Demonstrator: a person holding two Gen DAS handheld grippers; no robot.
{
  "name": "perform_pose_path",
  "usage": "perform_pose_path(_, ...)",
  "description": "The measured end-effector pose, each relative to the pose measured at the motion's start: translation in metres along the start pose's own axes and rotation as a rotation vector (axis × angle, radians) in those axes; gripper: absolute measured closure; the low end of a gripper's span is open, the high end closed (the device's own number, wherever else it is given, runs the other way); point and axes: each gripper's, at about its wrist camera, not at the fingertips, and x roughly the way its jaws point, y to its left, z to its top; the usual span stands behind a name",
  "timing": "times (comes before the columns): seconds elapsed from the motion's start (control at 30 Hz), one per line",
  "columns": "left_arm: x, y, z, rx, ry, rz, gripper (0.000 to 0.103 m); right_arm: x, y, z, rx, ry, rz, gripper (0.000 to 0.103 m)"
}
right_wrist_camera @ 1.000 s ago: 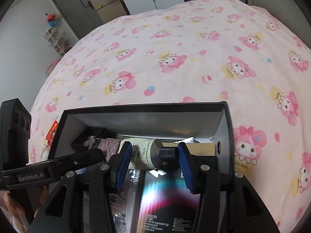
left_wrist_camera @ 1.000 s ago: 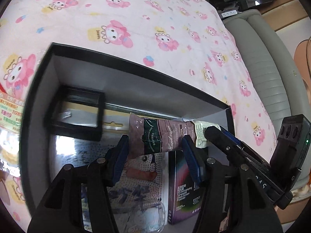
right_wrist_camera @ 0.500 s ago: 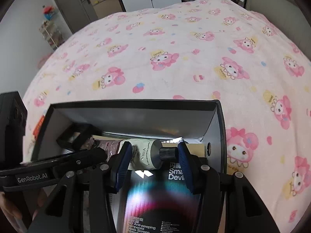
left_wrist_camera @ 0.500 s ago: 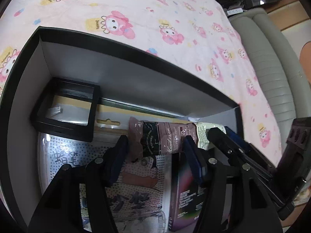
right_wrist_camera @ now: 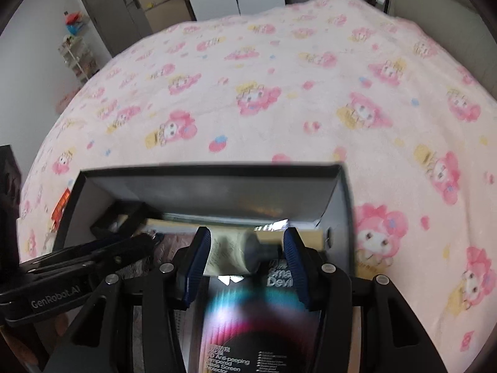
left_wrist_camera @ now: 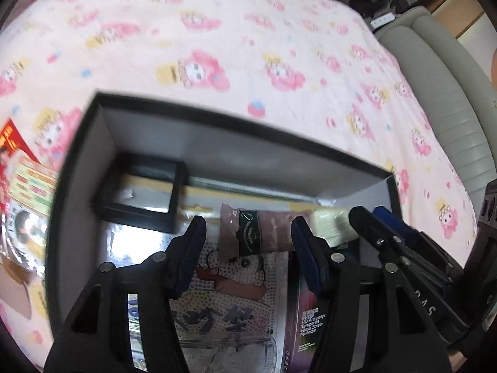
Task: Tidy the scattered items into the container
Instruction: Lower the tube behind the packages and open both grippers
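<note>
The black box (left_wrist_camera: 217,118) sits on the bed as the collection point. The left gripper (left_wrist_camera: 247,230) straddles the pink tube (left_wrist_camera: 257,233) inside it, jaws spread, with a gap at one pad. The right gripper (right_wrist_camera: 245,242) brackets the cream tube (right_wrist_camera: 230,251) (grip cannot be confirmed). Contents: two tubes, one frame case (left_wrist_camera: 102,199), one screen-protector box (right_wrist_camera: 248,326). A snack packet (left_wrist_camera: 28,180) remains outside the box.

The box (left_wrist_camera: 236,124) sits on the bed (left_wrist_camera: 248,46). Inside, a small frame (left_wrist_camera: 139,199) lies in the far left corner, a tube (left_wrist_camera: 257,233) right of it, and a screen protector pack (right_wrist_camera: 248,335) nearer. Packets (left_wrist_camera: 25,205) lie outside, left of the box.
</note>
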Motion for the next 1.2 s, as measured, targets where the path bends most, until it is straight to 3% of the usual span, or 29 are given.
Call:
perform_pose_path(0.13,0.007,-0.014,-0.005,0.063,0.058,-0.04,0.047,-0.02,0.004,0.006,-0.037,-0.043,-0.012,0.058)
perform_pose_path(0.23,0.028,-0.02,-0.005,0.095,0.122,0.002,0.054,-0.014,0.008,0.002,-0.094,0.012,-0.048,0.059)
perform_pose_path(0.33,0.038,-0.023,0.002,0.115,0.116,0.057,0.055,0.003,0.002,-0.005,-0.073,0.066,-0.031,0.059)
perform_pose_path(0.67,0.067,-0.003,0.02,0.012,0.172,0.027,0.054,0.02,0.005,0.0,-0.095,0.098,-0.064,0.059)
perform_pose_path(0.8,0.053,-0.013,0.011,0.04,0.136,0.001,0.054,0.009,0.002,0.001,-0.079,0.083,-0.048,0.059)
perform_pose_path(1.0,0.034,-0.009,0.004,0.004,0.113,-0.054,0.052,0.012,-0.007,0.003,-0.011,0.101,0.002,0.059)
perform_pose_path(1.2,0.054,-0.006,0.018,-0.005,0.16,-0.045,0.052,0.019,0.003,0.0,-0.06,0.095,-0.086,0.058)
